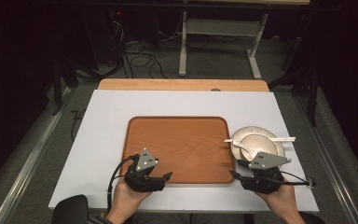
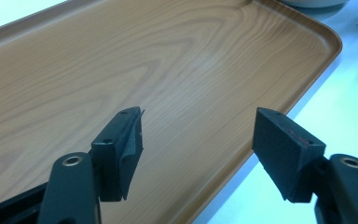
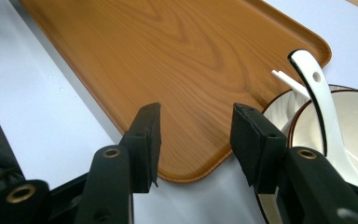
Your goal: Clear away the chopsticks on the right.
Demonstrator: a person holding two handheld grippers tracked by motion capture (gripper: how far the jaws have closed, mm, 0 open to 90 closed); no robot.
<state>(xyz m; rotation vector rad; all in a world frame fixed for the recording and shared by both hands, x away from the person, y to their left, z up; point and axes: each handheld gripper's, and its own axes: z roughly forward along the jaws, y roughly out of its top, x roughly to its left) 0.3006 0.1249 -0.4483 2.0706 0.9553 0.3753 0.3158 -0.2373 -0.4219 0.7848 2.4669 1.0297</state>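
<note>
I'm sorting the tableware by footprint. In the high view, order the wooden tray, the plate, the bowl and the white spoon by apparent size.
1. wooden tray
2. plate
3. bowl
4. white spoon, slimmest; its far end is hidden, so its length is unsure.

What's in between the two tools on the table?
Only the bare wooden tray. In the high view its near edge runs from the left tool to the right tool, with nothing on it.
</note>
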